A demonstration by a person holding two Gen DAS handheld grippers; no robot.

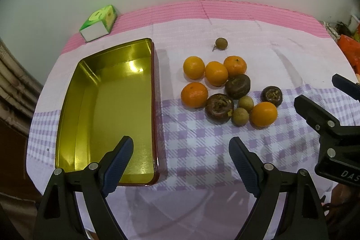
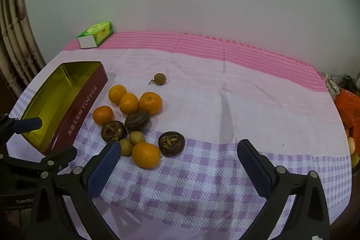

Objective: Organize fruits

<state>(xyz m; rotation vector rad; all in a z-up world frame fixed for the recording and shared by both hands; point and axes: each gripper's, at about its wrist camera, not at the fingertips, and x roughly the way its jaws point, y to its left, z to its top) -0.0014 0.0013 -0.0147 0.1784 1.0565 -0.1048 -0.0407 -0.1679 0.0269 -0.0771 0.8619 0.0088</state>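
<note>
Several oranges (image 1: 216,73) lie clustered on the checked cloth with three dark brown mangosteens (image 1: 219,108) and two small tan longans (image 1: 240,116). A third longan (image 1: 221,43) sits alone farther back. Left of them stands an empty toffee tin (image 1: 154,105), gold inside and red outside. My left gripper (image 1: 181,143) hangs open over the tin's near right corner, holding nothing. My right gripper (image 2: 178,145) is open too, just short of the nearest orange (image 2: 146,154) and a mangosteen (image 2: 171,143). The tin (image 2: 83,111) shows at that view's left.
A green and white tissue box (image 1: 99,23) rests at the table's back left against the wall. An orange plastic bag (image 2: 346,109) and clutter sit beyond the table's right edge. A curtain hangs at the left. Bare cloth stretches right of the fruit.
</note>
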